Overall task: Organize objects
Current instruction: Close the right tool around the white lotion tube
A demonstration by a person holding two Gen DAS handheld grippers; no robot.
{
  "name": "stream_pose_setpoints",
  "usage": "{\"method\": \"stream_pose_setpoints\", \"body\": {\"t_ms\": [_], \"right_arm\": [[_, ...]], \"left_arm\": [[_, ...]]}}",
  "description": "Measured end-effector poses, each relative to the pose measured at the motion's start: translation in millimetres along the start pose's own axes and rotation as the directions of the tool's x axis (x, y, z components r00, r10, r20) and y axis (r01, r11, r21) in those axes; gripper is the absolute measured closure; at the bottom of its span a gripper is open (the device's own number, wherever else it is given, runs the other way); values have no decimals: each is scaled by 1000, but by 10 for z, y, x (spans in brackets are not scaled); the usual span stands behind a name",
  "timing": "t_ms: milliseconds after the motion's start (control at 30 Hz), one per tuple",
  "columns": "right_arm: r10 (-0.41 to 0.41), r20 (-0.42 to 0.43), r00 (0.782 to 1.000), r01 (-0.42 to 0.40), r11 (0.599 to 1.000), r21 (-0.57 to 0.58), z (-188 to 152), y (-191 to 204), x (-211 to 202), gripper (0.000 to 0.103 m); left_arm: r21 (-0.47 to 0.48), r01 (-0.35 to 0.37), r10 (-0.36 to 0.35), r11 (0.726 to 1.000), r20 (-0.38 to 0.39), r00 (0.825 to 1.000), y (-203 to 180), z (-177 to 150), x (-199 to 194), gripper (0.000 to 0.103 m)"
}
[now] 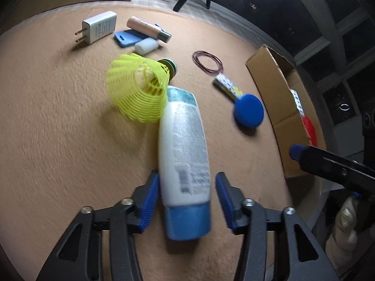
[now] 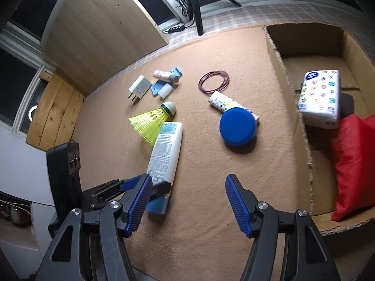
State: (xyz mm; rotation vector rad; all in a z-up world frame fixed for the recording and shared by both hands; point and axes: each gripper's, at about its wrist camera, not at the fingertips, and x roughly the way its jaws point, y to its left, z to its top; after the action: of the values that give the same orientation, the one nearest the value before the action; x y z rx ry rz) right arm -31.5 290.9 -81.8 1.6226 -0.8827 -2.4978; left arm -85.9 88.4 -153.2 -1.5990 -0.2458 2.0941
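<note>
Tan carpet mat (image 2: 112,154) carries everything. Left gripper (image 1: 187,201) has its fingers spread either side of a white tube (image 1: 182,149) with a blue cap, lying mid-mat; whether the pads touch it is unclear through blur. Yellow shuttlecock (image 1: 138,89) touches the tube's far end. Right gripper (image 2: 187,206) hangs open over bare mat nearer the mat's right edge. Blue disc (image 2: 238,126) rests against a patterned roll (image 2: 220,100), rubber bands (image 2: 213,81) beyond. Charger (image 2: 139,86) and small items cluster near the far edge. Cardboard box (image 2: 302,126) at the right edge holds a tissue pack (image 2: 320,98) and red bag (image 2: 356,164), partly cut off
</note>
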Motion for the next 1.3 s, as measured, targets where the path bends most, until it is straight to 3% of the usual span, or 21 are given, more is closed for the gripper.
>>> {"method": "stream_pose_setpoints", "body": {"t_ms": [100, 367, 667, 1033, 1133, 1300], "right_arm": [[11, -17, 1000, -11, 1000, -2, -11, 24, 78, 42], [30, -74, 997, -29, 999, 20, -39, 96, 381, 42], [53, -114, 992, -49, 998, 42, 3, 219, 630, 42], [40, -152, 988, -36, 999, 23, 6, 333, 782, 42], [40, -169, 985, -39, 999, 11, -1, 361, 826, 56], [2, -162, 987, -6, 1000, -25, -36, 300, 854, 62]], "left_arm": [[21, 0, 0, 1000, 6, 1000, -20, -44, -93, 36], [88, -23, 22, 996, 11, 1000, 12, -88, -199, 35], [105, 23, -21, 994, -21, 1000, -18, -40, -94, 38], [94, 40, -37, 995, -36, 999, -11, -7, -20, 49], [98, 46, -41, 994, -46, 998, -40, -13, 16, 54], [99, 38, -35, 994, -41, 999, -83, -17, 26, 54]]}}
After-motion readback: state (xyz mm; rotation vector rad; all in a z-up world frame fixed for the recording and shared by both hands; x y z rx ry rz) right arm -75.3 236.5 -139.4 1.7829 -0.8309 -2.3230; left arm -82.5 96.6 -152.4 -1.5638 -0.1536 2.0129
